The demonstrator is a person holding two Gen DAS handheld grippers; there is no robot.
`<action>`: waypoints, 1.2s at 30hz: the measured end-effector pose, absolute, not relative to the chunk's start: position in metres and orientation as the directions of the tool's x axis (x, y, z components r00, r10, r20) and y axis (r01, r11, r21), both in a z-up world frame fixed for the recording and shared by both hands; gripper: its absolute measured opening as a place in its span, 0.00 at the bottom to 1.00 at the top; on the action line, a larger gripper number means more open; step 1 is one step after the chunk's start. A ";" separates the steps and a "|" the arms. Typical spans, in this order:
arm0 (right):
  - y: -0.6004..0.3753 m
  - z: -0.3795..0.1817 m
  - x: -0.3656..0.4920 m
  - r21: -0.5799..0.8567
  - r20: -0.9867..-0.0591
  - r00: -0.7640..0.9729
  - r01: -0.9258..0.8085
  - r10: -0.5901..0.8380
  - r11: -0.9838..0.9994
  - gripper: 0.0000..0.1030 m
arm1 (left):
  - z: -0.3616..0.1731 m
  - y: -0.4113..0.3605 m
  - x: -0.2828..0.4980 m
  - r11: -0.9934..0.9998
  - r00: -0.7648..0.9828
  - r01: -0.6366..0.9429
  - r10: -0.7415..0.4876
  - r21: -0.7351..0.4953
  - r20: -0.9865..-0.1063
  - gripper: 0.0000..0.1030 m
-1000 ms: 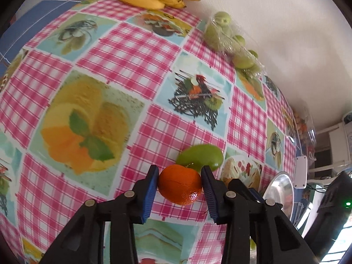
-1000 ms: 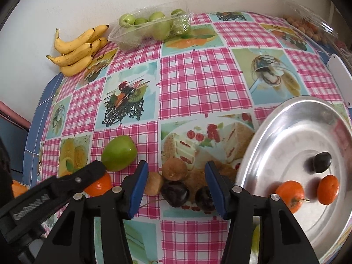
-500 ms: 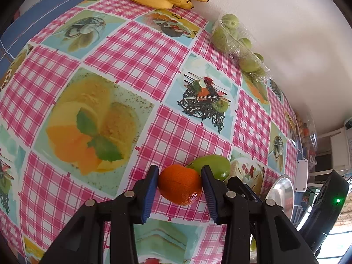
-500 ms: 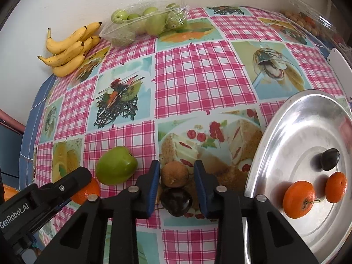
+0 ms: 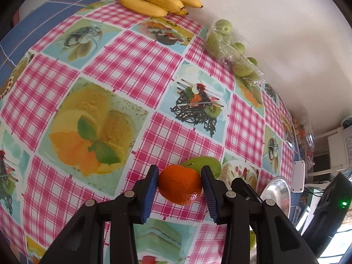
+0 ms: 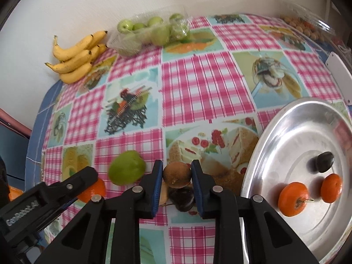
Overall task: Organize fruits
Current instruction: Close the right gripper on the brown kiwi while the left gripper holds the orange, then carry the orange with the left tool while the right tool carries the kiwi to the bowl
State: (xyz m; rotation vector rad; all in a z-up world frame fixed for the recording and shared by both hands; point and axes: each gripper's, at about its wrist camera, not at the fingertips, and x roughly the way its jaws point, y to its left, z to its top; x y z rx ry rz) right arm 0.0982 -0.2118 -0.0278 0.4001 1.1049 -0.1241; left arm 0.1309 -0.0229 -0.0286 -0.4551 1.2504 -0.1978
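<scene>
So the brown kiwi-looking fruit (image 6: 176, 174) is pinched between the right gripper (image 6: 177, 173) pads, sitting at about 6 o'clock in the right wrist view, right above a dark plum (image 6: 182, 195) that's touching it from below. Whether the kiwi has left the surface yet, I can't tell. The left gripper (image 5: 180, 183) is clamped on a mandarin (image 5: 180, 184) at 6 o'clock in its own view, with a green apple (image 5: 204, 164) just behind it around 1 o'clock.

The steel tray (image 6: 275, 145) is off at 3 o'clock from the kiwi and already holds two mandarins (image 6: 292, 195) and a dark plum.

My take for doing this well: lift straight up first so the plum underneath doesn't get dragged or rolled, then swing over the tray rim with clearance. Set it down in a bare patch away from the mandarins, low and gentle, since round fruit will roll on that slick metal. The kiwi is soft, so no extra squeeze.
</scene>
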 end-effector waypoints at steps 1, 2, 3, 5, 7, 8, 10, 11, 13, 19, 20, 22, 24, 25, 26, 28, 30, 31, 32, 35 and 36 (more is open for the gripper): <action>-0.212 -0.024 0.097 0.257 -0.884 0.457 0.289 0.103 0.922 0.27 | -0.027 -0.023 0.130 0.895 0.315 -0.097 -0.388 -0.436 -0.866 0.41; -0.211 -0.021 0.096 0.260 -0.881 0.460 0.286 0.105 0.922 0.27 | -0.025 -0.023 0.129 0.895 0.318 -0.092 -0.388 -0.436 -0.865 0.41; -0.210 -0.017 0.094 0.260 -0.880 0.463 0.282 0.106 0.924 0.27 | -0.023 -0.024 0.129 0.896 0.319 -0.088 -0.388 -0.435 -0.864 0.41; -0.209 -0.012 0.091 0.256 -0.878 0.467 0.276 0.104 0.926 0.27 | -0.021 -0.025 0.128 0.897 0.320 -0.082 -0.388 -0.434 -0.864 0.41; -0.208 -0.007 0.088 0.258 -0.877 0.469 0.274 0.106 0.927 0.27 | -0.020 -0.026 0.127 0.898 0.318 -0.079 -0.388 -0.432 -0.865 0.41; -0.207 -0.005 0.086 0.260 -0.878 0.467 0.275 0.108 0.926 0.27 | -0.019 -0.026 0.126 0.898 0.318 -0.077 -0.389 -0.432 -0.865 0.41; -0.205 -0.003 0.083 0.263 -0.878 0.465 0.277 0.111 0.924 0.27 | -0.017 -0.026 0.125 0.899 0.321 -0.073 -0.388 -0.431 -0.864 0.41; -0.205 -0.001 0.080 0.265 -0.878 0.465 0.277 0.113 0.924 0.27 | -0.016 -0.026 0.124 0.900 0.324 -0.072 -0.387 -0.430 -0.863 0.41; -0.203 0.002 0.076 0.267 -0.876 0.468 0.275 0.114 0.923 0.27 | -0.012 -0.026 0.122 0.902 0.329 -0.068 -0.384 -0.427 -0.863 0.41; -0.202 0.009 0.070 0.271 -0.876 0.467 0.269 0.121 0.924 0.27 | -0.003 -0.027 0.115 0.908 0.346 -0.053 -0.374 -0.416 -0.861 0.41; -0.203 0.010 0.068 0.271 -0.876 0.467 0.270 0.120 0.924 0.27 | -0.002 -0.027 0.114 0.908 0.348 -0.052 -0.373 -0.415 -0.860 0.41; -0.206 0.010 0.066 0.271 -0.878 0.464 0.276 0.119 0.922 0.27 | -0.001 -0.027 0.114 0.908 0.349 -0.052 -0.373 -0.415 -0.860 0.41; -0.209 0.011 0.064 0.271 -0.878 0.464 0.280 0.118 0.921 0.27 | 0.001 -0.028 0.113 0.910 0.353 -0.050 -0.370 -0.413 -0.859 0.41; -0.210 0.012 0.063 0.271 -0.878 0.465 0.282 0.116 0.921 0.27 | 0.002 -0.029 0.112 0.911 0.357 -0.048 -0.367 -0.409 -0.859 0.41; -0.213 0.013 0.061 0.269 -0.877 0.466 0.285 0.113 0.920 0.27 | 0.003 -0.029 0.112 0.912 0.360 -0.045 -0.366 -0.408 -0.858 0.41; -0.216 0.015 0.059 0.270 -0.877 0.468 0.291 0.110 0.918 0.27 | 0.005 -0.031 0.110 0.916 0.364 -0.037 -0.359 -0.399 -0.859 0.41; -0.222 0.016 0.057 0.274 -0.876 0.470 0.297 0.110 0.915 0.27 | 0.005 -0.035 0.109 0.920 0.367 -0.029 -0.355 -0.392 -0.860 0.41; -0.224 0.016 0.056 0.274 -0.876 0.470 0.300 0.109 0.914 0.27 | 0.006 -0.038 0.107 0.922 0.368 -0.025 -0.351 -0.387 -0.861 0.41; -0.227 0.017 0.054 0.273 -0.877 0.469 0.304 0.106 0.913 0.27 | 0.006 -0.040 0.106 0.924 0.370 -0.021 -0.349 -0.383 -0.861 0.41; -0.235 0.017 0.050 0.273 -0.878 0.468 0.319 0.100 0.908 0.27 | 0.008 -0.047 0.103 0.928 0.375 -0.007 -0.342 -0.372 -0.861 0.41; -0.239 0.018 0.048 0.274 -0.878 0.468 0.326 0.097 0.905 0.27 | 0.009 -0.051 0.101 0.931 0.377 0.000 -0.338 -0.365 -0.863 0.41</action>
